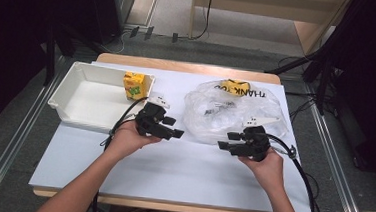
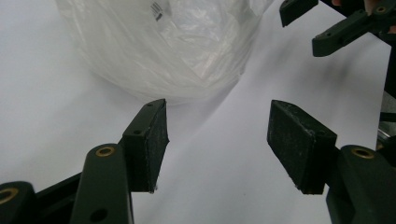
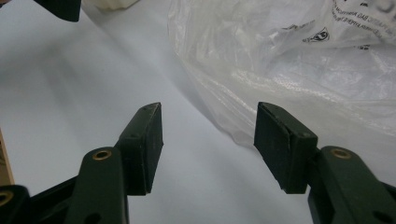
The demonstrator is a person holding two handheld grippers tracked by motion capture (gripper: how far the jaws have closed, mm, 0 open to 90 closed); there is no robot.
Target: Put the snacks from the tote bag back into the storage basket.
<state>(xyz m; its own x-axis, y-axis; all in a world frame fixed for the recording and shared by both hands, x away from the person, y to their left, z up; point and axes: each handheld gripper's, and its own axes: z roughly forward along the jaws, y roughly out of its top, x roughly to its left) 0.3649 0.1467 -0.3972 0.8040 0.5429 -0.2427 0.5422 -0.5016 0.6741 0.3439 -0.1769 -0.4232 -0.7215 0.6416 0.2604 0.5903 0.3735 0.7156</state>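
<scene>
Inventory, desk [image 1: 171, 170], white-topped, one.

Plastic bag [image 1: 235, 112]: one, clear, crumpled, printed "THANK YOU", lying near the far right corner of the desk. A yellow item [image 1: 235, 87] sits at its far edge; whether inside or behind the film cannot be told.

Bin [image 1: 71, 95]: one, white, open-topped, at the far left edge of the desk. Yellow carton [image 1: 136, 85]: one, standing at the bin's right end; whether inside the wall or just beside it is unclear.

Left hand-held gripper [image 1: 169, 127]: one, released, jaws spread, empty, just off the bag's left side. In the left gripper view the left hand-held gripper [image 2: 217, 140] points at the bag's near lower edge, close but apart from the film.

Right hand-held gripper [image 1: 229, 140]: one, released, jaws spread, empty, at the bag's near edge. In the right gripper view the right hand-held gripper [image 3: 209, 144] has its right-hand pad just beside the film, not pinching it.

Hands: two, one per tool.

Risks, as judged: thin slack film may slip between pads if only a single layer is caught; a pinch taken too low may press into the desk and miss; pulling from both sides unevenly may drag the bag or tip out the yellow item; trailing cables may snag the bin.
</scene>
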